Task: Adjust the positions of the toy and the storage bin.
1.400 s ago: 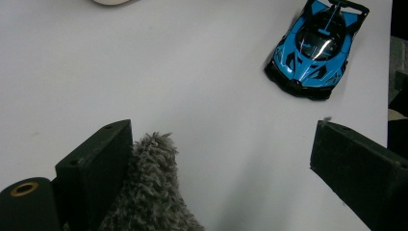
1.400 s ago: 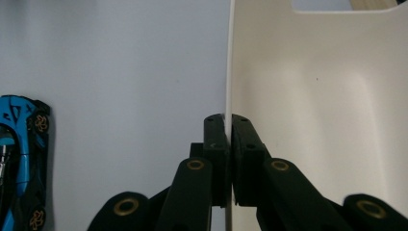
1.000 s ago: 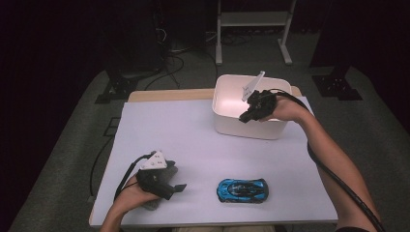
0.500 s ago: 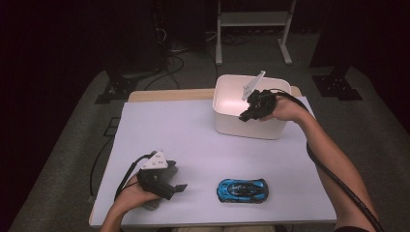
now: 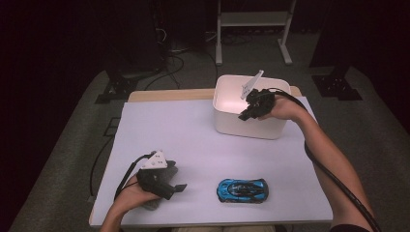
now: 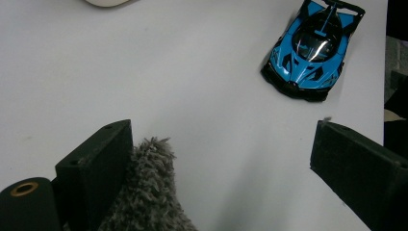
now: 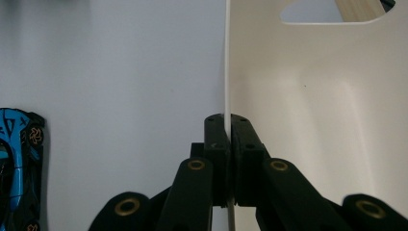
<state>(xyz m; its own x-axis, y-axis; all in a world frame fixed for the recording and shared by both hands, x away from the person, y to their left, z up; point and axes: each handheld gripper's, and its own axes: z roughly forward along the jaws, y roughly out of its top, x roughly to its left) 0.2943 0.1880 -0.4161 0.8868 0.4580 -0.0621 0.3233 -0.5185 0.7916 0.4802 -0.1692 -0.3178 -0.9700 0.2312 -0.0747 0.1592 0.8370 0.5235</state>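
Note:
A white bin (image 5: 227,123) stands at the back right of the white table. My right gripper (image 5: 245,115) is shut on the bin's near wall; in the right gripper view its jaws (image 7: 225,130) pinch the thin rim, with the bin's inside (image 7: 312,120) to the right. A blue toy car (image 5: 241,190) sits near the front edge, also seen as the blue car (image 6: 310,50) and the car (image 7: 17,163). At the front left my left gripper (image 5: 176,178) rests open. A grey fuzzy cloth (image 6: 149,192) lies against the inner side of one jaw of the left gripper (image 6: 223,159).
The white table top (image 5: 193,140) has a wooden strip (image 5: 169,95) showing along its back edge. A metal stand (image 5: 251,29) and cables (image 5: 169,58) sit on the dark floor behind. Each gripper trails a black cable (image 5: 333,174) off the table.

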